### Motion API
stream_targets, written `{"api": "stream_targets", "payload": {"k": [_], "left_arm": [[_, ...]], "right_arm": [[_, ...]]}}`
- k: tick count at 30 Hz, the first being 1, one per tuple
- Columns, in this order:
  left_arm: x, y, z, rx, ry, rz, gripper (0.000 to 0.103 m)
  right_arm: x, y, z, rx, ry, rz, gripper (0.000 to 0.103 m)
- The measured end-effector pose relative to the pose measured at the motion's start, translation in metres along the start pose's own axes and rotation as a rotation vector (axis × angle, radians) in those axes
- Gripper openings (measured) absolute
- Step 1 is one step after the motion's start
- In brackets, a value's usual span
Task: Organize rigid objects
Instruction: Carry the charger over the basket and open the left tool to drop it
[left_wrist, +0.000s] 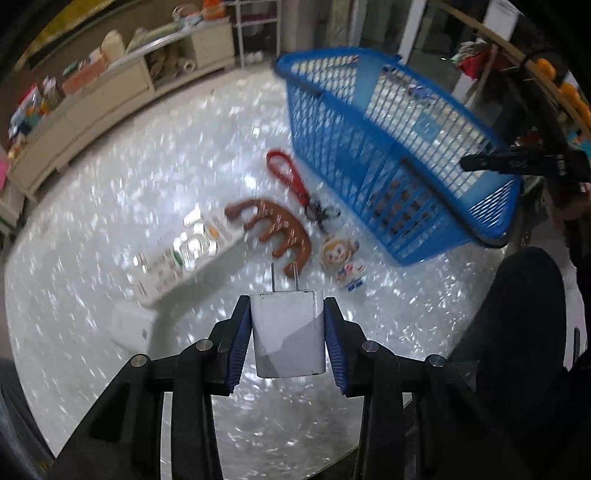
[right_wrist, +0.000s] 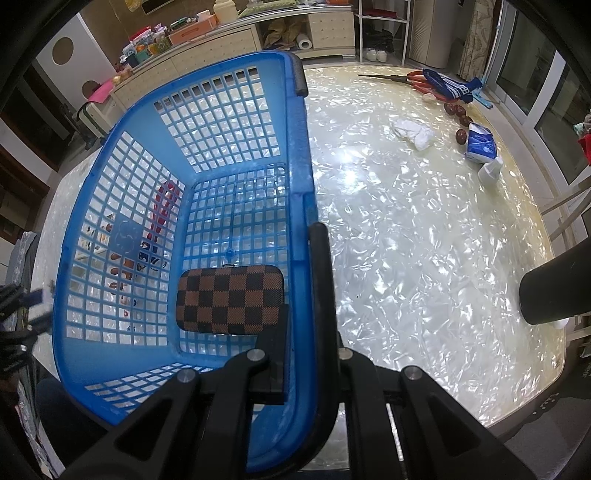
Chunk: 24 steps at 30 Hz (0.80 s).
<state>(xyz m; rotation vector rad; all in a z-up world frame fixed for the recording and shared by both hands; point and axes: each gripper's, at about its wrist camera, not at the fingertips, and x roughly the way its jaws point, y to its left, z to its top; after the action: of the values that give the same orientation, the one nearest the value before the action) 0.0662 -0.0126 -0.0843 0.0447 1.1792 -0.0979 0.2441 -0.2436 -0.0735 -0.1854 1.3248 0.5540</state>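
Observation:
In the left wrist view my left gripper (left_wrist: 287, 301) is shut on a white charger plug (left_wrist: 288, 332), prongs pointing away, lifted above the shiny table (left_wrist: 110, 206). Below it lie a white printed box (left_wrist: 181, 254), a brown wooden pronged piece (left_wrist: 273, 229), a red strap keychain (left_wrist: 288, 177) and a small doll figure (left_wrist: 343, 258). The blue basket (left_wrist: 388, 147) stands to the right of them. In the right wrist view my right gripper (right_wrist: 306, 354) is shut on the rim of the blue basket (right_wrist: 147, 184), by its black handle. A brown checkered case (right_wrist: 229, 299) lies inside the basket.
Far across the table lie red-handled scissors (right_wrist: 406, 79), a blue sock (right_wrist: 447, 86), a white cloth (right_wrist: 413, 133), a blue tissue pack (right_wrist: 478, 144) and brown nuts (right_wrist: 458, 110). A person's dark-clad limb (left_wrist: 524, 314) is at the table's right edge. A cluttered low cabinet (left_wrist: 92, 110) stands behind.

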Motion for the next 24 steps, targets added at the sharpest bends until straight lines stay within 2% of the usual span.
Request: {"api": "stream_targets", "payload": {"k": [2,7,11,14,19,24], "left_arm": [[-0.009,-0.003,0.011,0.036,-0.033,0.002,0.042],[-0.029,-0.021,0.036,0.146,-0.118,-0.066,0.042],[-0.035,-0.041,0.052,0.246,-0.17,-0.088,0.042],[-0.036,-0.057,0.061,0.318,-0.185,-0.089,0.042],[-0.023,-0.079,0.08,0.397,-0.189,-0.135,0.042],[-0.005,-0.099,0.098,0.47,-0.185,-0.141,0.042]], "right_arm": [[0.0,0.0,0.0,0.002,0.0,0.001,0.007],[0.0,0.001,0.0,0.001,-0.002,0.0,0.007],[0.0,0.0,-0.001,0.003,-0.003,0.003,0.007],[0.0,0.0,-0.001,0.004,-0.004,0.004,0.007],[-0.001,0.001,-0.002,-0.001,-0.006,0.005,0.007],[-0.001,0.002,-0.002,0.001,-0.006,0.006,0.007]]}}
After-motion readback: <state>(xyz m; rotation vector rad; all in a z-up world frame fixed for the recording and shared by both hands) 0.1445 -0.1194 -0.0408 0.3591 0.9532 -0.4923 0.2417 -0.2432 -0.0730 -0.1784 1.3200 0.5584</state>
